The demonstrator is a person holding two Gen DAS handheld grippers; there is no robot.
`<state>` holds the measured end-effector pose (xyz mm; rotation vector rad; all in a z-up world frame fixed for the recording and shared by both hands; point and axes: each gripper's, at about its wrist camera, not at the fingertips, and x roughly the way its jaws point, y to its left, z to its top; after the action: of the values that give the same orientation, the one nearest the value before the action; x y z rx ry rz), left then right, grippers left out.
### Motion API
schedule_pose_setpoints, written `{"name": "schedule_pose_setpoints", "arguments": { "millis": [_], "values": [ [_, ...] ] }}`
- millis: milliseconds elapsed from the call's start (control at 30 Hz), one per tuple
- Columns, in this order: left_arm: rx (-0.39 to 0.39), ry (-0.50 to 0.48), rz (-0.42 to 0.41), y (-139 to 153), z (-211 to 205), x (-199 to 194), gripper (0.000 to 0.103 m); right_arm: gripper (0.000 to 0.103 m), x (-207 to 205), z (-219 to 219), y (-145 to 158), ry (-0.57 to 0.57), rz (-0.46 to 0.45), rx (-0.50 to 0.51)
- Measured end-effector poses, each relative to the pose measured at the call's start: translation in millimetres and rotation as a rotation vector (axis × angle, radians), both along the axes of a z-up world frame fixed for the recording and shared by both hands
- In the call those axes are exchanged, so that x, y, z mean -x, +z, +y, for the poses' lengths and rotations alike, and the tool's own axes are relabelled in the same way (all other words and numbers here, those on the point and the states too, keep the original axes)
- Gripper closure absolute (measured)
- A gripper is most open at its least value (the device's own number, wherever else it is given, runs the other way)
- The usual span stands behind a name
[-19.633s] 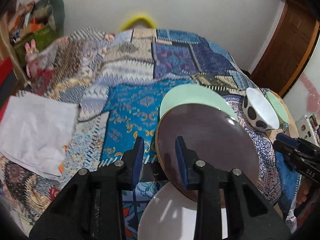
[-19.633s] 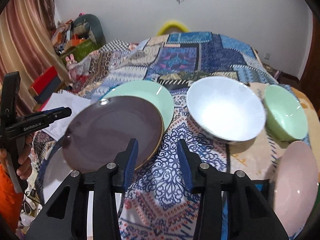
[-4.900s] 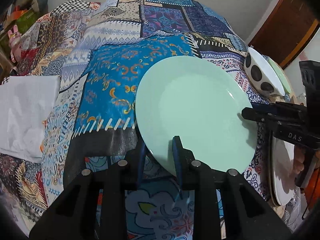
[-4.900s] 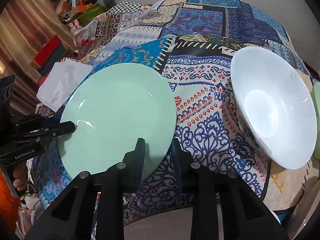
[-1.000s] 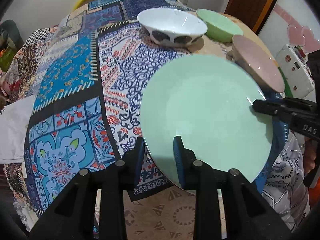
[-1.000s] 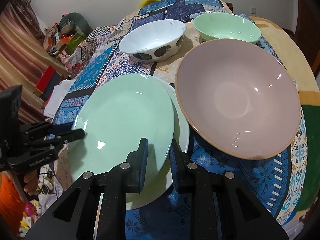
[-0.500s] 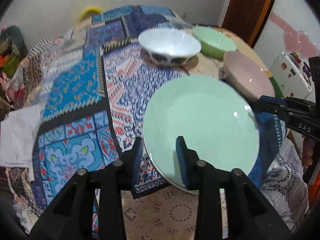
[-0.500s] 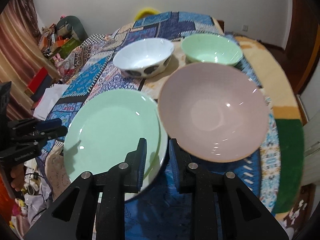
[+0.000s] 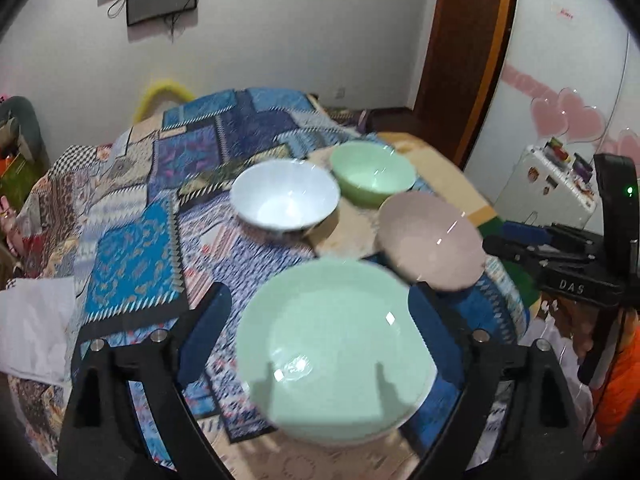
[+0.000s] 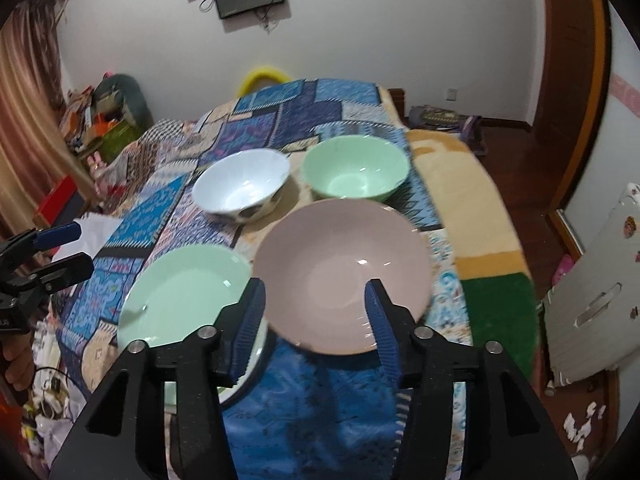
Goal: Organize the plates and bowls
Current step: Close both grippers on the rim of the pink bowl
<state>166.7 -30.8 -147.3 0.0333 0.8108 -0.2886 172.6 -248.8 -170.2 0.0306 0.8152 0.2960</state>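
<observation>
A mint green plate point(image 9: 336, 352) point(image 10: 184, 292) lies on top of a plate stack at the near edge of the patterned bedspread. Behind it sit a pink bowl point(image 9: 430, 242) point(image 10: 344, 276), a white spotted bowl point(image 9: 286, 200) point(image 10: 242, 188) and a green bowl point(image 9: 372, 172) point(image 10: 354, 170). My left gripper point(image 9: 320, 312) is open and empty, raised above the green plate. My right gripper point(image 10: 314, 300) is open and empty, raised over the pink bowl's near rim. Each gripper shows in the other's view: the right point(image 9: 516, 242), the left point(image 10: 60, 248).
The bedspread point(image 9: 136, 248) covers a bed. A white cloth point(image 9: 32, 320) lies at the left. A wooden door point(image 9: 460, 60) stands at the back right and a white cabinet point(image 10: 592, 292) at the right. Clutter point(image 10: 104, 120) sits at the far left.
Both grippers opened and let go of the green plate, which now rests on the stack. Both have lifted and pulled back from it.
</observation>
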Motion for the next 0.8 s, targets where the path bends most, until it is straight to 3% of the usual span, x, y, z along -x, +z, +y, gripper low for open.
{"name": "schedule_pose_setpoints", "arguments": {
  "millis": [200, 600, 667, 800],
  "values": [
    [0.041, -0.011, 0.036, -10, -24, -34, 0.009, 0.044, -9, -24, 3, -0.060, -0.020, -0.017],
    [0.029, -0.037, 0.139, -60, -64, -93, 0.009, 0.044, -36, -42, -31, -0.118, 0.032, 0.011],
    [0.025, -0.047, 0.152, -68, -69, -100, 0.015, 0.044, -38, -43, -36, -0.120, 0.039, 0.011],
    [0.009, -0.085, 0.192, -84, -82, -112, 0.038, 0.044, -44, -45, -46, -0.126, 0.062, -0.004]
  ]
}}
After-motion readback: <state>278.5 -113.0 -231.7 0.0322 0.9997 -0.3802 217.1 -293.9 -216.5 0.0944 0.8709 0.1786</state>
